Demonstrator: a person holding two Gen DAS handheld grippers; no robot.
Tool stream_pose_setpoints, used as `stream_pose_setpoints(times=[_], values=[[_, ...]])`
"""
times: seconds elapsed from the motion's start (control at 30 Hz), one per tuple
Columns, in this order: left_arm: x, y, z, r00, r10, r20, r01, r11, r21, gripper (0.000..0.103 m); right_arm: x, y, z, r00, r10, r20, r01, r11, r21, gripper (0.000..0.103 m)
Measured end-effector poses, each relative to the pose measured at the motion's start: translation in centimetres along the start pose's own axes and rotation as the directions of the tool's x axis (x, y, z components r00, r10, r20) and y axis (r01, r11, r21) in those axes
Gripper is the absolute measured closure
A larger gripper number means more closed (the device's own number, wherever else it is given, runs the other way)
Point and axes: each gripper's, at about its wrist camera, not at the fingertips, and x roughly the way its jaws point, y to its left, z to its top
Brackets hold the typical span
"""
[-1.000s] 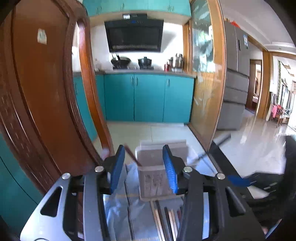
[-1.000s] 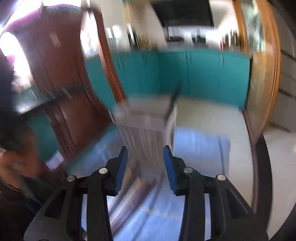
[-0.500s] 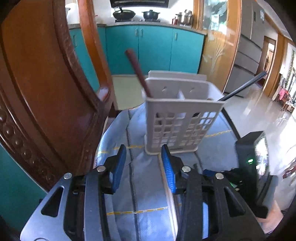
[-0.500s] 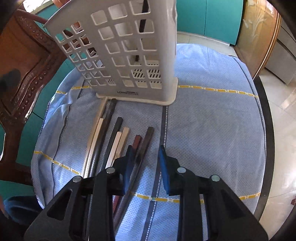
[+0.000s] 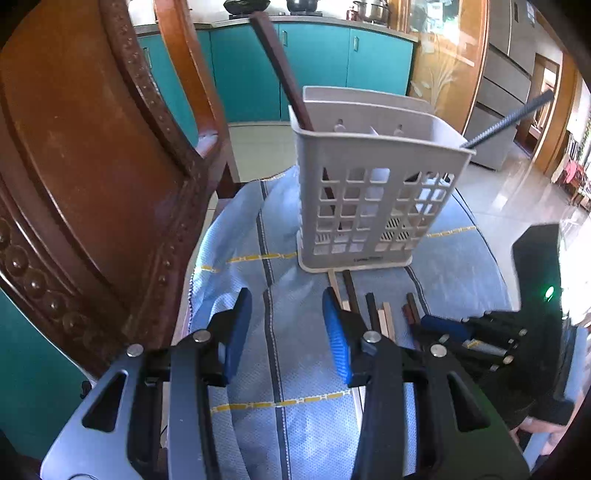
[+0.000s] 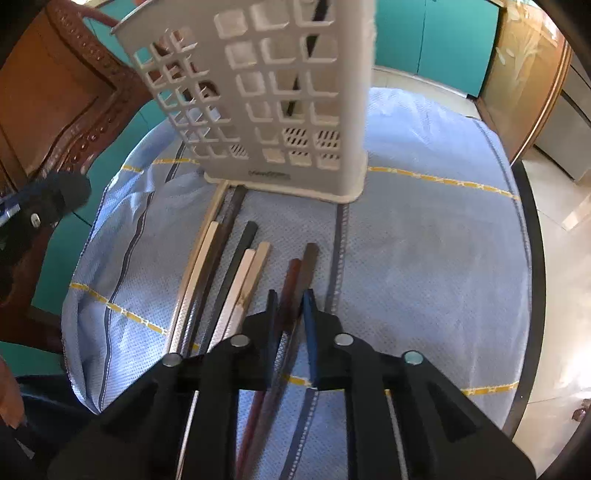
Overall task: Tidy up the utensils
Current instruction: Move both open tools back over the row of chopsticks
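Right gripper (image 6: pixel 290 297) closing on reddish-brown chopstick pair (image 6: pixel 297 273), I think for holder (image 6: pixel 266 92); left gripper (image 5: pixel 288 325) half-open, empty, hovering over cloth (image 5: pixel 295 369)

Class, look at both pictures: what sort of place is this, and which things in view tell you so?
Most likely a home dining area opening onto a kitchen. Teal kitchen cabinets carry cooking pots on the counter, a grey refrigerator stands to the right, and a carved wooden chair sits at a table under a blue cloth.
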Motion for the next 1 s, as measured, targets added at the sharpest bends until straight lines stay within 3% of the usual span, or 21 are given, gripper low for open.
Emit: stream_pose_setpoints(times=[0.07, 0.27, 0.4, 0.47, 0.73, 0.83, 1.0], values=[[0.1, -0.3, -0.3, 1.000, 0.002, -0.003, -0.002, 1.000, 0.011, 0.059, -0.4, -0.7, 0.2, 1.000, 0.000, 0.001, 0.000, 1.000, 0.009, 0.095], [0.9, -1.1, -0.6, 0.999, 0.010, -0.033, -0.009, 1.000, 0.030, 0.056, -0.5, -2.5, 0.0, 0.993, -0.122, -0.002, 0.122, 0.992, 0.015, 0.096], [1.9, -1.6, -1.2, 0.998, 0.013, -0.067, -0.010, 0.999, 0.048, 0.056, -0.9, -3.2, 0.0, 0.998, -0.070, -0.002, 0.070, 0.996, 0.052, 0.094], [2.7, -1.9, -1.5, 0.996, 0.013, -0.087, -0.008, 0.998, 0.059, 0.056, -1.0, -3.1, -0.1, 0.999, -0.034, -0.011, 0.035, 0.998, 0.053, 0.088], [4.1, -2.8, -2.6, 0.993, 0.023, -0.120, -0.011, 0.995, 0.095, 0.053, 0.1, -2.4, -0.1, 0.997, -0.069, -0.035, 0.070, 0.997, 0.018, 0.085], [4.6, -3.2, -3.0, 0.990, 0.022, -0.139, -0.007, 0.994, 0.111, 0.053, 0.0, -2.2, -0.1, 0.996, -0.083, -0.030, 0.084, 0.996, 0.004, 0.093], [5.5, -3.7, -3.8, 0.985, 0.010, -0.171, 0.011, 0.992, 0.123, 0.052, -0.5, -2.8, 0.0, 0.990, -0.142, -0.002, 0.142, 0.990, 0.019, 0.094]])
